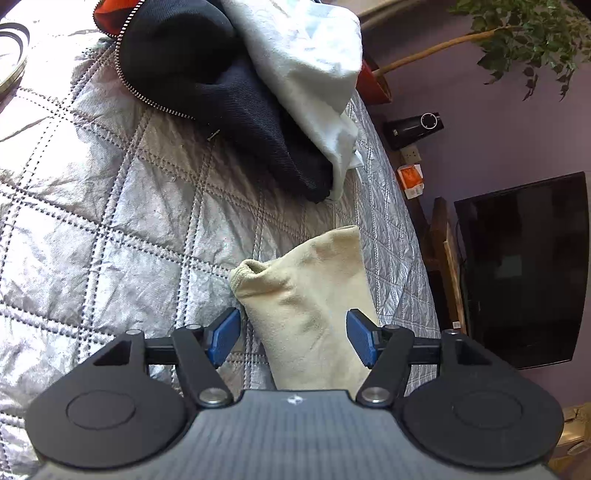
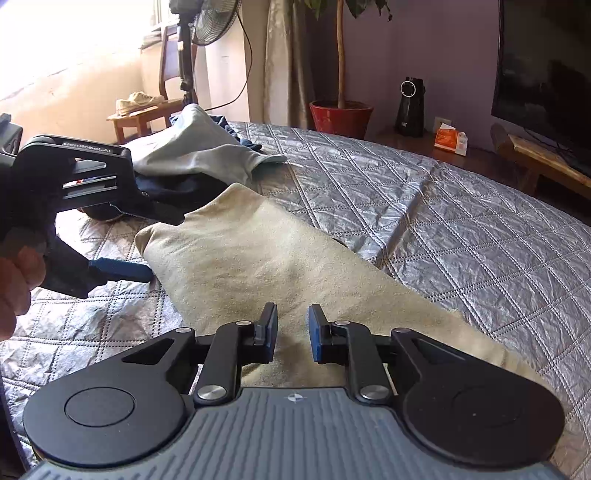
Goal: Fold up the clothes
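A beige garment point(image 2: 258, 258) lies stretched along the silver quilted bedspread point(image 2: 443, 221). My left gripper point(image 1: 294, 336) is open wide, its blue pads point(image 1: 225, 336) on either side of the beige garment's point(image 1: 310, 295) narrow end without pinching it. From the right wrist view, the left gripper point(image 2: 166, 246) straddles that end, held by a hand point(image 2: 14, 288). My right gripper point(image 2: 293, 332) hovers low over the garment's middle, jaws a small way apart, nothing clamped between them.
A dark zipped jacket point(image 1: 207, 85) and a pale grey garment point(image 1: 306, 62) are heaped further up the bed. Beyond the bed's edge stand a TV point(image 2: 546, 74), a red plant pot point(image 2: 341, 118), a black speaker point(image 2: 410, 103), an orange box point(image 2: 450, 138) and a fan point(image 2: 210, 18).
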Available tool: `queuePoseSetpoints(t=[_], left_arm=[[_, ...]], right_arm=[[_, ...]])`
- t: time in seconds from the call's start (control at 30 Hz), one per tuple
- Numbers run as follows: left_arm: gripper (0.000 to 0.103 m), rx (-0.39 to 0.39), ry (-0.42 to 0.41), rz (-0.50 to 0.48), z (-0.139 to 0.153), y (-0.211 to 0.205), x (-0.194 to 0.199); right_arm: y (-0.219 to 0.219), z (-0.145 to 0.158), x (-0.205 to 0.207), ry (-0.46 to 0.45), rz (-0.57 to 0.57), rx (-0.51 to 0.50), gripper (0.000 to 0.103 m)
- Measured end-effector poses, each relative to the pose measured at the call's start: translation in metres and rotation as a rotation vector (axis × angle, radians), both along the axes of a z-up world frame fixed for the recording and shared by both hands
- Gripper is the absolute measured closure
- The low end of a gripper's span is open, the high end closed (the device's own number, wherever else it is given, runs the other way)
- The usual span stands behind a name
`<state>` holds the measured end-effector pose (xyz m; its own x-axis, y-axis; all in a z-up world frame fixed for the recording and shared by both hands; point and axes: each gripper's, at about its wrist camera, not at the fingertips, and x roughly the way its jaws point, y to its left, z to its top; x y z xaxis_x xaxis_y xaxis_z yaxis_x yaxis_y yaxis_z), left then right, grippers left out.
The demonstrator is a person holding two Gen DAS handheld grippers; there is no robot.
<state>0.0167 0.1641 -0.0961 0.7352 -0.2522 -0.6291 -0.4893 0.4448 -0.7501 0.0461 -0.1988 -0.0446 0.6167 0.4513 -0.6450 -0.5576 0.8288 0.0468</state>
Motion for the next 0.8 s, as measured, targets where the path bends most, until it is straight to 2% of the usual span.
queuePoseSetpoints(t=[0.07,0.13,0.2,0.27,0.37,0.6,0.7,0.8], left_arm=[[0.042,0.0,-0.004,-0.018,-0.001,-0.005,0.005],[0.053,-0.005,-0.004,-0.042,-0.003,-0.01,0.009],[0.071,-0.013,0.003,-0.072,-0.005,-0.014,0.009],[0.083,-0.011,0.006,-0.09,-0.009,-0.017,0.009],[0.09,-0.012,-0.008,-0.098,-0.011,-0.016,0.009],[0.091,0.114,-0.03,-0.149,-0.002,-0.028,0.011],[0.092,0.22,-0.055,-0.2,0.008,-0.036,0.014],[0.092,0.355,-0.107,-0.259,0.028,-0.052,0.015]], right_arm=[[0.003,-0.002,0.001,0.001,0.008,-0.01,0.08],[0.007,-0.004,0.001,0.005,0.021,-0.025,0.08],[0.012,-0.007,-0.002,-0.002,0.046,-0.064,0.08],[0.017,-0.01,-0.004,-0.019,0.072,-0.11,0.08],[0.025,-0.01,-0.008,-0.056,0.104,-0.171,0.08],[0.022,-0.002,-0.008,-0.047,0.111,-0.119,0.082],[0.031,-0.01,-0.01,-0.057,0.151,-0.181,0.082],[0.031,-0.01,-0.008,-0.051,0.146,-0.171,0.082]])
